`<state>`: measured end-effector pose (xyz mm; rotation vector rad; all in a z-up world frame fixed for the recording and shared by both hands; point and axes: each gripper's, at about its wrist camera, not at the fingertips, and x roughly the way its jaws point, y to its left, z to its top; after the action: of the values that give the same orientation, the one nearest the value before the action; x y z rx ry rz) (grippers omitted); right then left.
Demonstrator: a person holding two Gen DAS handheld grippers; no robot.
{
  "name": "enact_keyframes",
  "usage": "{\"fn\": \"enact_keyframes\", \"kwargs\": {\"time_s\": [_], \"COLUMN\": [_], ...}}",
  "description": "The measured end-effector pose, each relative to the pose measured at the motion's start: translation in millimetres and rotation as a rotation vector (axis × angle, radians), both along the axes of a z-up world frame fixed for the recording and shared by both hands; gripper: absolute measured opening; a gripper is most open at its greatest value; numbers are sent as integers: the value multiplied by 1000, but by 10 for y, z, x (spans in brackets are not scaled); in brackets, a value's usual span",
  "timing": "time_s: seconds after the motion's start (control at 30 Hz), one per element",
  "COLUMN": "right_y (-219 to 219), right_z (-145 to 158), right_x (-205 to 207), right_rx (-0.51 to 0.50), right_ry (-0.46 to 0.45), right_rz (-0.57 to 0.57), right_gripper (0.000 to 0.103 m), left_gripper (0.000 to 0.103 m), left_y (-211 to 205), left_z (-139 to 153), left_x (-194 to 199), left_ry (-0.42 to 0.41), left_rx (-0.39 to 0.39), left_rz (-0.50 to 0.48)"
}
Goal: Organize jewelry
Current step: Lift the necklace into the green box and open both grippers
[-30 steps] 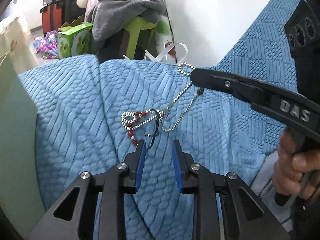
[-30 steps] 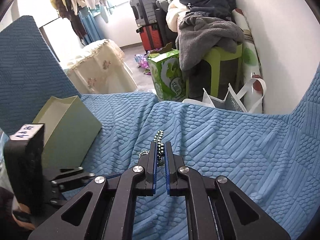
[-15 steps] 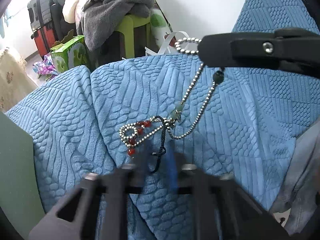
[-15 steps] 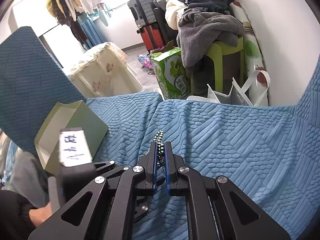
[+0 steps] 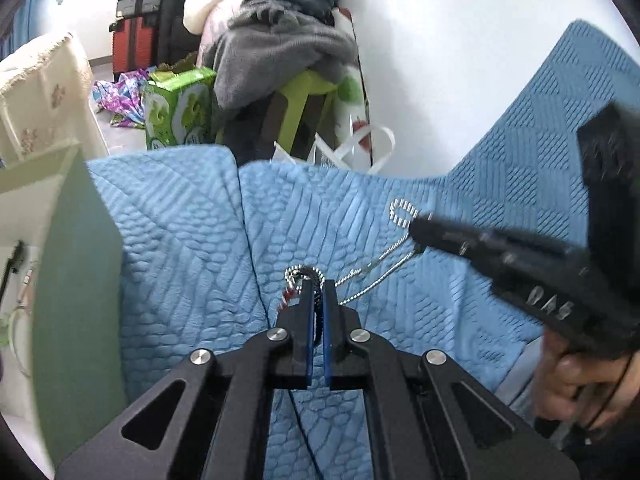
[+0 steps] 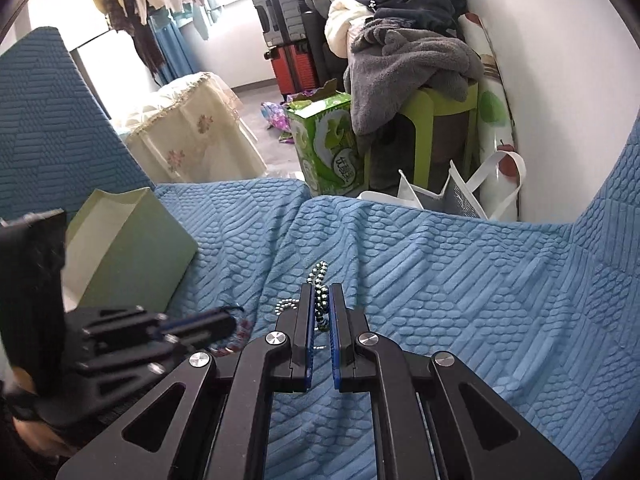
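Both grippers pinch one tangled bead chain [image 5: 372, 272] over the blue cover's [image 5: 180, 240] middle: left gripper [image 5: 316, 300] on the red-beaded knot, right gripper [image 6: 322, 304] on its other loop. Untangling seems underway; next, pull gently apart, toward the green box [image 6: 132, 248] at the left edge.

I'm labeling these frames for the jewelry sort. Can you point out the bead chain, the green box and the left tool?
bead chain [image 5: 403, 213]: left wrist view, loop beyond the right tool's tip.
green box [image 6: 132, 248]: right wrist view, outer side wall.
left tool [image 5: 316, 292]: left wrist view, between fingertips, shut on tangled jewelry.
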<state>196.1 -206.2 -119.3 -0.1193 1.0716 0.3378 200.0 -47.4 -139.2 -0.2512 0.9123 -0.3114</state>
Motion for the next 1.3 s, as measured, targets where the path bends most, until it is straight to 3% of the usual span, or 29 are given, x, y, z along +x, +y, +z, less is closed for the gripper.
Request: {"fn": "enact_keyframes", "kwargs": {"time_s": [0.57,0.93,1.13,1.3], "right_y": [500,1197,1671,2014], "right_z": [812,1571,1769,1693], "right_x": [-300,-238,-201,-174], "right_rx": [12,23,61,86], "right_ry": [-86,-189,-221,-203], "right_rz": [-30,45,93,124], "right_gripper": [5,5,5,5], "left_gripper": [3,3,3,3], "left_y": [557,1157,1556,1850], "left_z": [968,1690,1788,1630], "left_x": [-335,-392,-468,-535], "left_ry": [4,-120,-160,-142], "left_rx": [-26,0,10,17], "left_rz": [76,139,193,224]}}
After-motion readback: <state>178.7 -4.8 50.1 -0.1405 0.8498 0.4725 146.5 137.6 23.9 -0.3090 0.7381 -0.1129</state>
